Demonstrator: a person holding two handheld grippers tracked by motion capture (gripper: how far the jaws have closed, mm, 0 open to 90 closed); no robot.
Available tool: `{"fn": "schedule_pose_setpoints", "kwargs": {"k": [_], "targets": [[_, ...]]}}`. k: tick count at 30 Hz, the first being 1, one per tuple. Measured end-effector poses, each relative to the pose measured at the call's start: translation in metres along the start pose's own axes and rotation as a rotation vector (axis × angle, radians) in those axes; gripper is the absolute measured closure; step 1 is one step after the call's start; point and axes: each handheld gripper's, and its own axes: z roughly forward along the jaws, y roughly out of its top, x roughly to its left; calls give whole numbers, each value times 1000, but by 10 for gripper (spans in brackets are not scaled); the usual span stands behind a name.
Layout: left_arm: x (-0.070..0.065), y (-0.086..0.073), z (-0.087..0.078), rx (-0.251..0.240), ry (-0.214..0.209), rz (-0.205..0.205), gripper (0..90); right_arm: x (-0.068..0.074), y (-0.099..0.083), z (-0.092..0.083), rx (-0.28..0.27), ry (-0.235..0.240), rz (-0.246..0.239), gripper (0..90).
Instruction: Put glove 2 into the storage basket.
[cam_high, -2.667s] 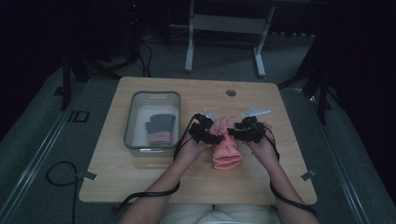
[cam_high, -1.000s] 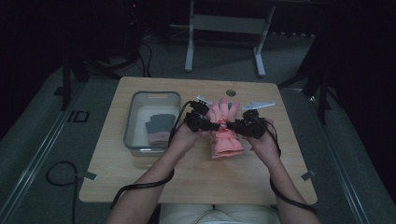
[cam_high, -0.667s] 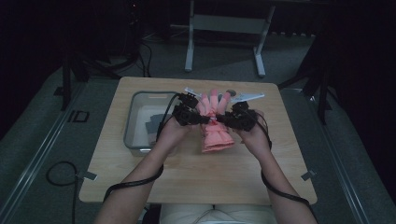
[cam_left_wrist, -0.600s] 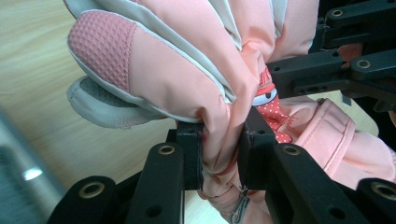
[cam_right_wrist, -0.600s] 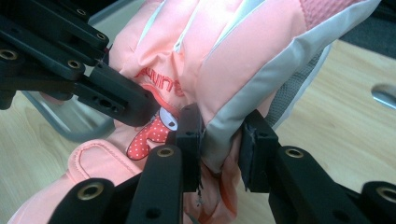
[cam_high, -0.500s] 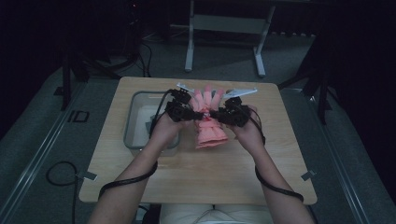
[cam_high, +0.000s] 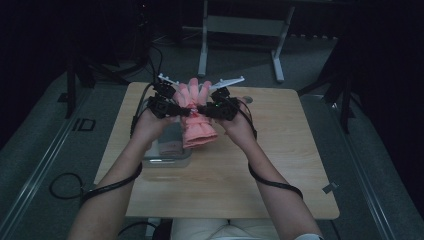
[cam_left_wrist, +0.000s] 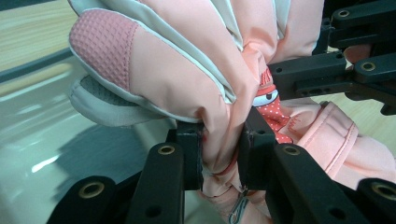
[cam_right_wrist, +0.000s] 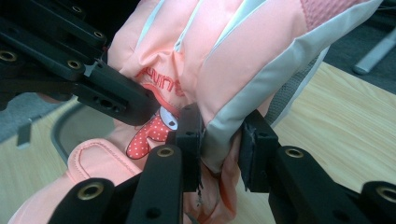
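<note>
Pink glove (cam_high: 197, 117) hangs in the air above the wooden desk (cam_high: 280, 150), held up between both grippers with its finger tips pointing up and away from the person and its cuff drooping down toward the desk top. It sits just right of the clear tray (cam_high: 167, 150), whose near edge lies below the left hand. The left gripper (cam_high: 172, 107) pinches the glove from the tray side; in the left gripper view its fingers (cam_left_wrist: 191, 154) are clenched on a fold of the pink fabric (cam_left_wrist: 219, 121), beside a small cartoon patch with a red dotted shape (cam_left_wrist: 273, 109). The right gripper (cam_high: 212, 109) grips the opposite side, farther from the tray; in the right gripper view its fingers (cam_right_wrist: 254, 149) are clamped on the grey-edged side of the glove (cam_right_wrist: 243, 93), with the other gripper's black arm (cam_right_wrist: 100, 88) crossing at the left. A textured pink pad (cam_left_wrist: 100, 49) covers one glove finger tip. Something dark lies inside the tray, too dim to identify. Cables (cam_high: 272, 180) trail from both grippers along the forearms.
</note>
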Motion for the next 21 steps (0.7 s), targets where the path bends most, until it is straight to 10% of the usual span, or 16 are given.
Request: {"fn": "schedule_pose_setpoints", "kwargs": {"k": [10,21], "targets": [[38,-12,-24,11,64,-61,731,27,30,42,33,30,-36,728],[77,-45,4,25,-22,-177,732,32,20,85,133,40,-42,732]]}}
